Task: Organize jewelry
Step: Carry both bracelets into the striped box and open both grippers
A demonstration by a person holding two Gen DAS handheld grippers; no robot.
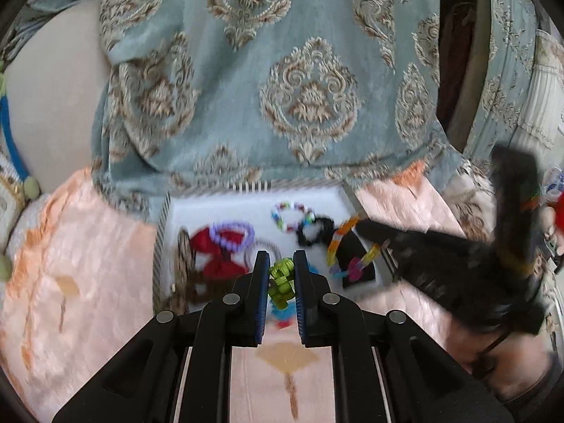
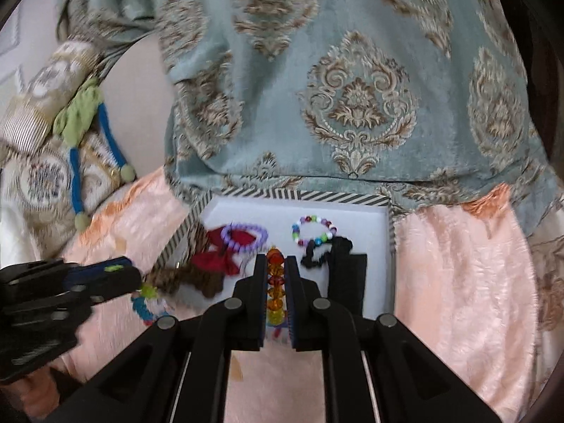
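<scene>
My left gripper [image 1: 281, 259] is shut on a bracelet of green, blue and red beads [image 1: 280, 282], which hangs above the near edge of a white tray with a striped rim [image 1: 246, 187]. My right gripper [image 2: 275, 262] is shut on a string of amber and orange beads [image 2: 275, 283]; from the left wrist view this bracelet [image 1: 335, 243] dangles from the right gripper [image 1: 366, 228] over the tray. In the tray [image 2: 299, 195] lie a purple bead bracelet [image 2: 243, 234], a red bow [image 2: 218, 257], a multicolour bead bracelet [image 2: 313, 231] and a black band [image 2: 317, 255]. The left gripper [image 2: 135, 278] shows at the left.
The tray rests on a peach bedspread [image 2: 458, 264]. Blue-grey patterned fabric [image 2: 352, 88] hangs right behind it. Pillows with a blue and green cord [image 2: 75, 176] lie at the left. A black card [image 2: 347, 278] and a brown bow [image 2: 204, 278] sit in the tray.
</scene>
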